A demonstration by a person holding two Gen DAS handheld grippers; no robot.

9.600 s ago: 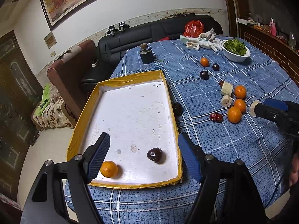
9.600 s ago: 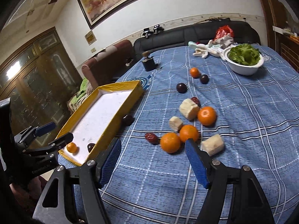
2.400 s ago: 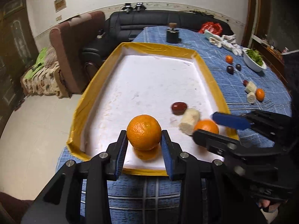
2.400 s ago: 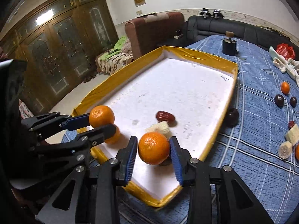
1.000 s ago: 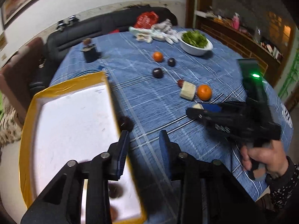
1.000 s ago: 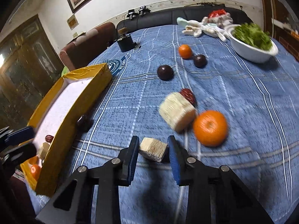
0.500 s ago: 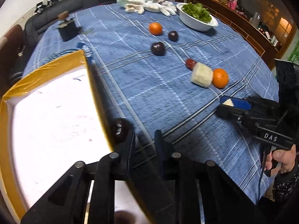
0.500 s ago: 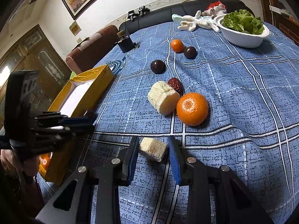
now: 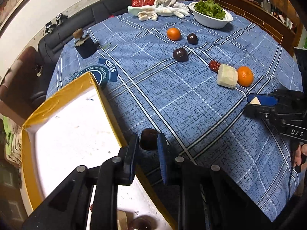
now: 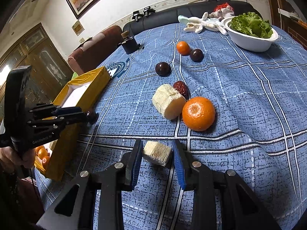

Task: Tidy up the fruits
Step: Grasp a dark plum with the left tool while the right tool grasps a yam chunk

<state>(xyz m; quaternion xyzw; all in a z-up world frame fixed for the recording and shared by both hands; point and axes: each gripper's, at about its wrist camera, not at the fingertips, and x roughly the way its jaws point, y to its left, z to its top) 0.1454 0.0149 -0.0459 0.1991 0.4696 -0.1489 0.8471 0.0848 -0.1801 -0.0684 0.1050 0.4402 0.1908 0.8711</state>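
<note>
Both grippers are busy. The left gripper is clamped narrow on a dark plum that sits on the blue checked tablecloth, just beside the near right wall of the yellow tray. From the right wrist view you can see that same plum poking out past the left gripper's tips, right against the tray's outer wall.

The right gripper is closed on a small pale banana chunk, jaws narrow with the chunk squeezed between the blue pads, near the front edge of the table.

Still loose on the cloth: a bigger banana piece touching a red date on its far side and an orange on its right. Further back there's another dark plum, then a small orange next to a third plum. Far right is a white bowl of lettuce, with white gloves left of it.

Inside the tray's near corner a few oranges are visible. A person's hand grips the left gripper's handle.
</note>
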